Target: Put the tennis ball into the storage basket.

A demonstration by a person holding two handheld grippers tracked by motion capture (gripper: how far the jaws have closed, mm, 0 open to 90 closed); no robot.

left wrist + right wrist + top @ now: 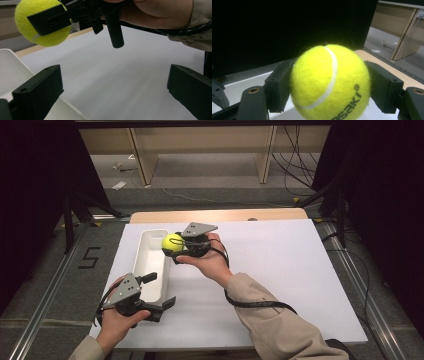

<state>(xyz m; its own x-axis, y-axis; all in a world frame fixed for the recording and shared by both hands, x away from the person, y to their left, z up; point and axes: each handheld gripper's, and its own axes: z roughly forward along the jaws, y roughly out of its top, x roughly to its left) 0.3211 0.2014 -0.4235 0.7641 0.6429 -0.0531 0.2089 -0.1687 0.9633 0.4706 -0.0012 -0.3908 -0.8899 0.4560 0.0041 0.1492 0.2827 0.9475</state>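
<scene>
Right gripper is clamped on the tennis ball — one black jaw on each side of it, pads pressed into the felt, clear in the right gripper view. Ball is yellow-green with a white seam and black lettering low on its face. It sits in the air, off the table, at the right rim of the white tray, near the tray's far end. The right hand wraps the gripper body from below; grey three-cornered plate on top, cable trailing back along the beige sleeve.

Left gripper has its jaws spread wide with nothing between them. It sits at the near end of the tray, one jaw over the tray's near rim, the other lower, beside the tray's near right corner — left gripper view shows the tray wall just behind that jaw. Left hand grips it from underneath.

Tray is long, narrow, lying lengthwise on the white board that covers the wooden table. From the left gripper view the ball hangs up and left, the white board bare beneath it.
</scene>
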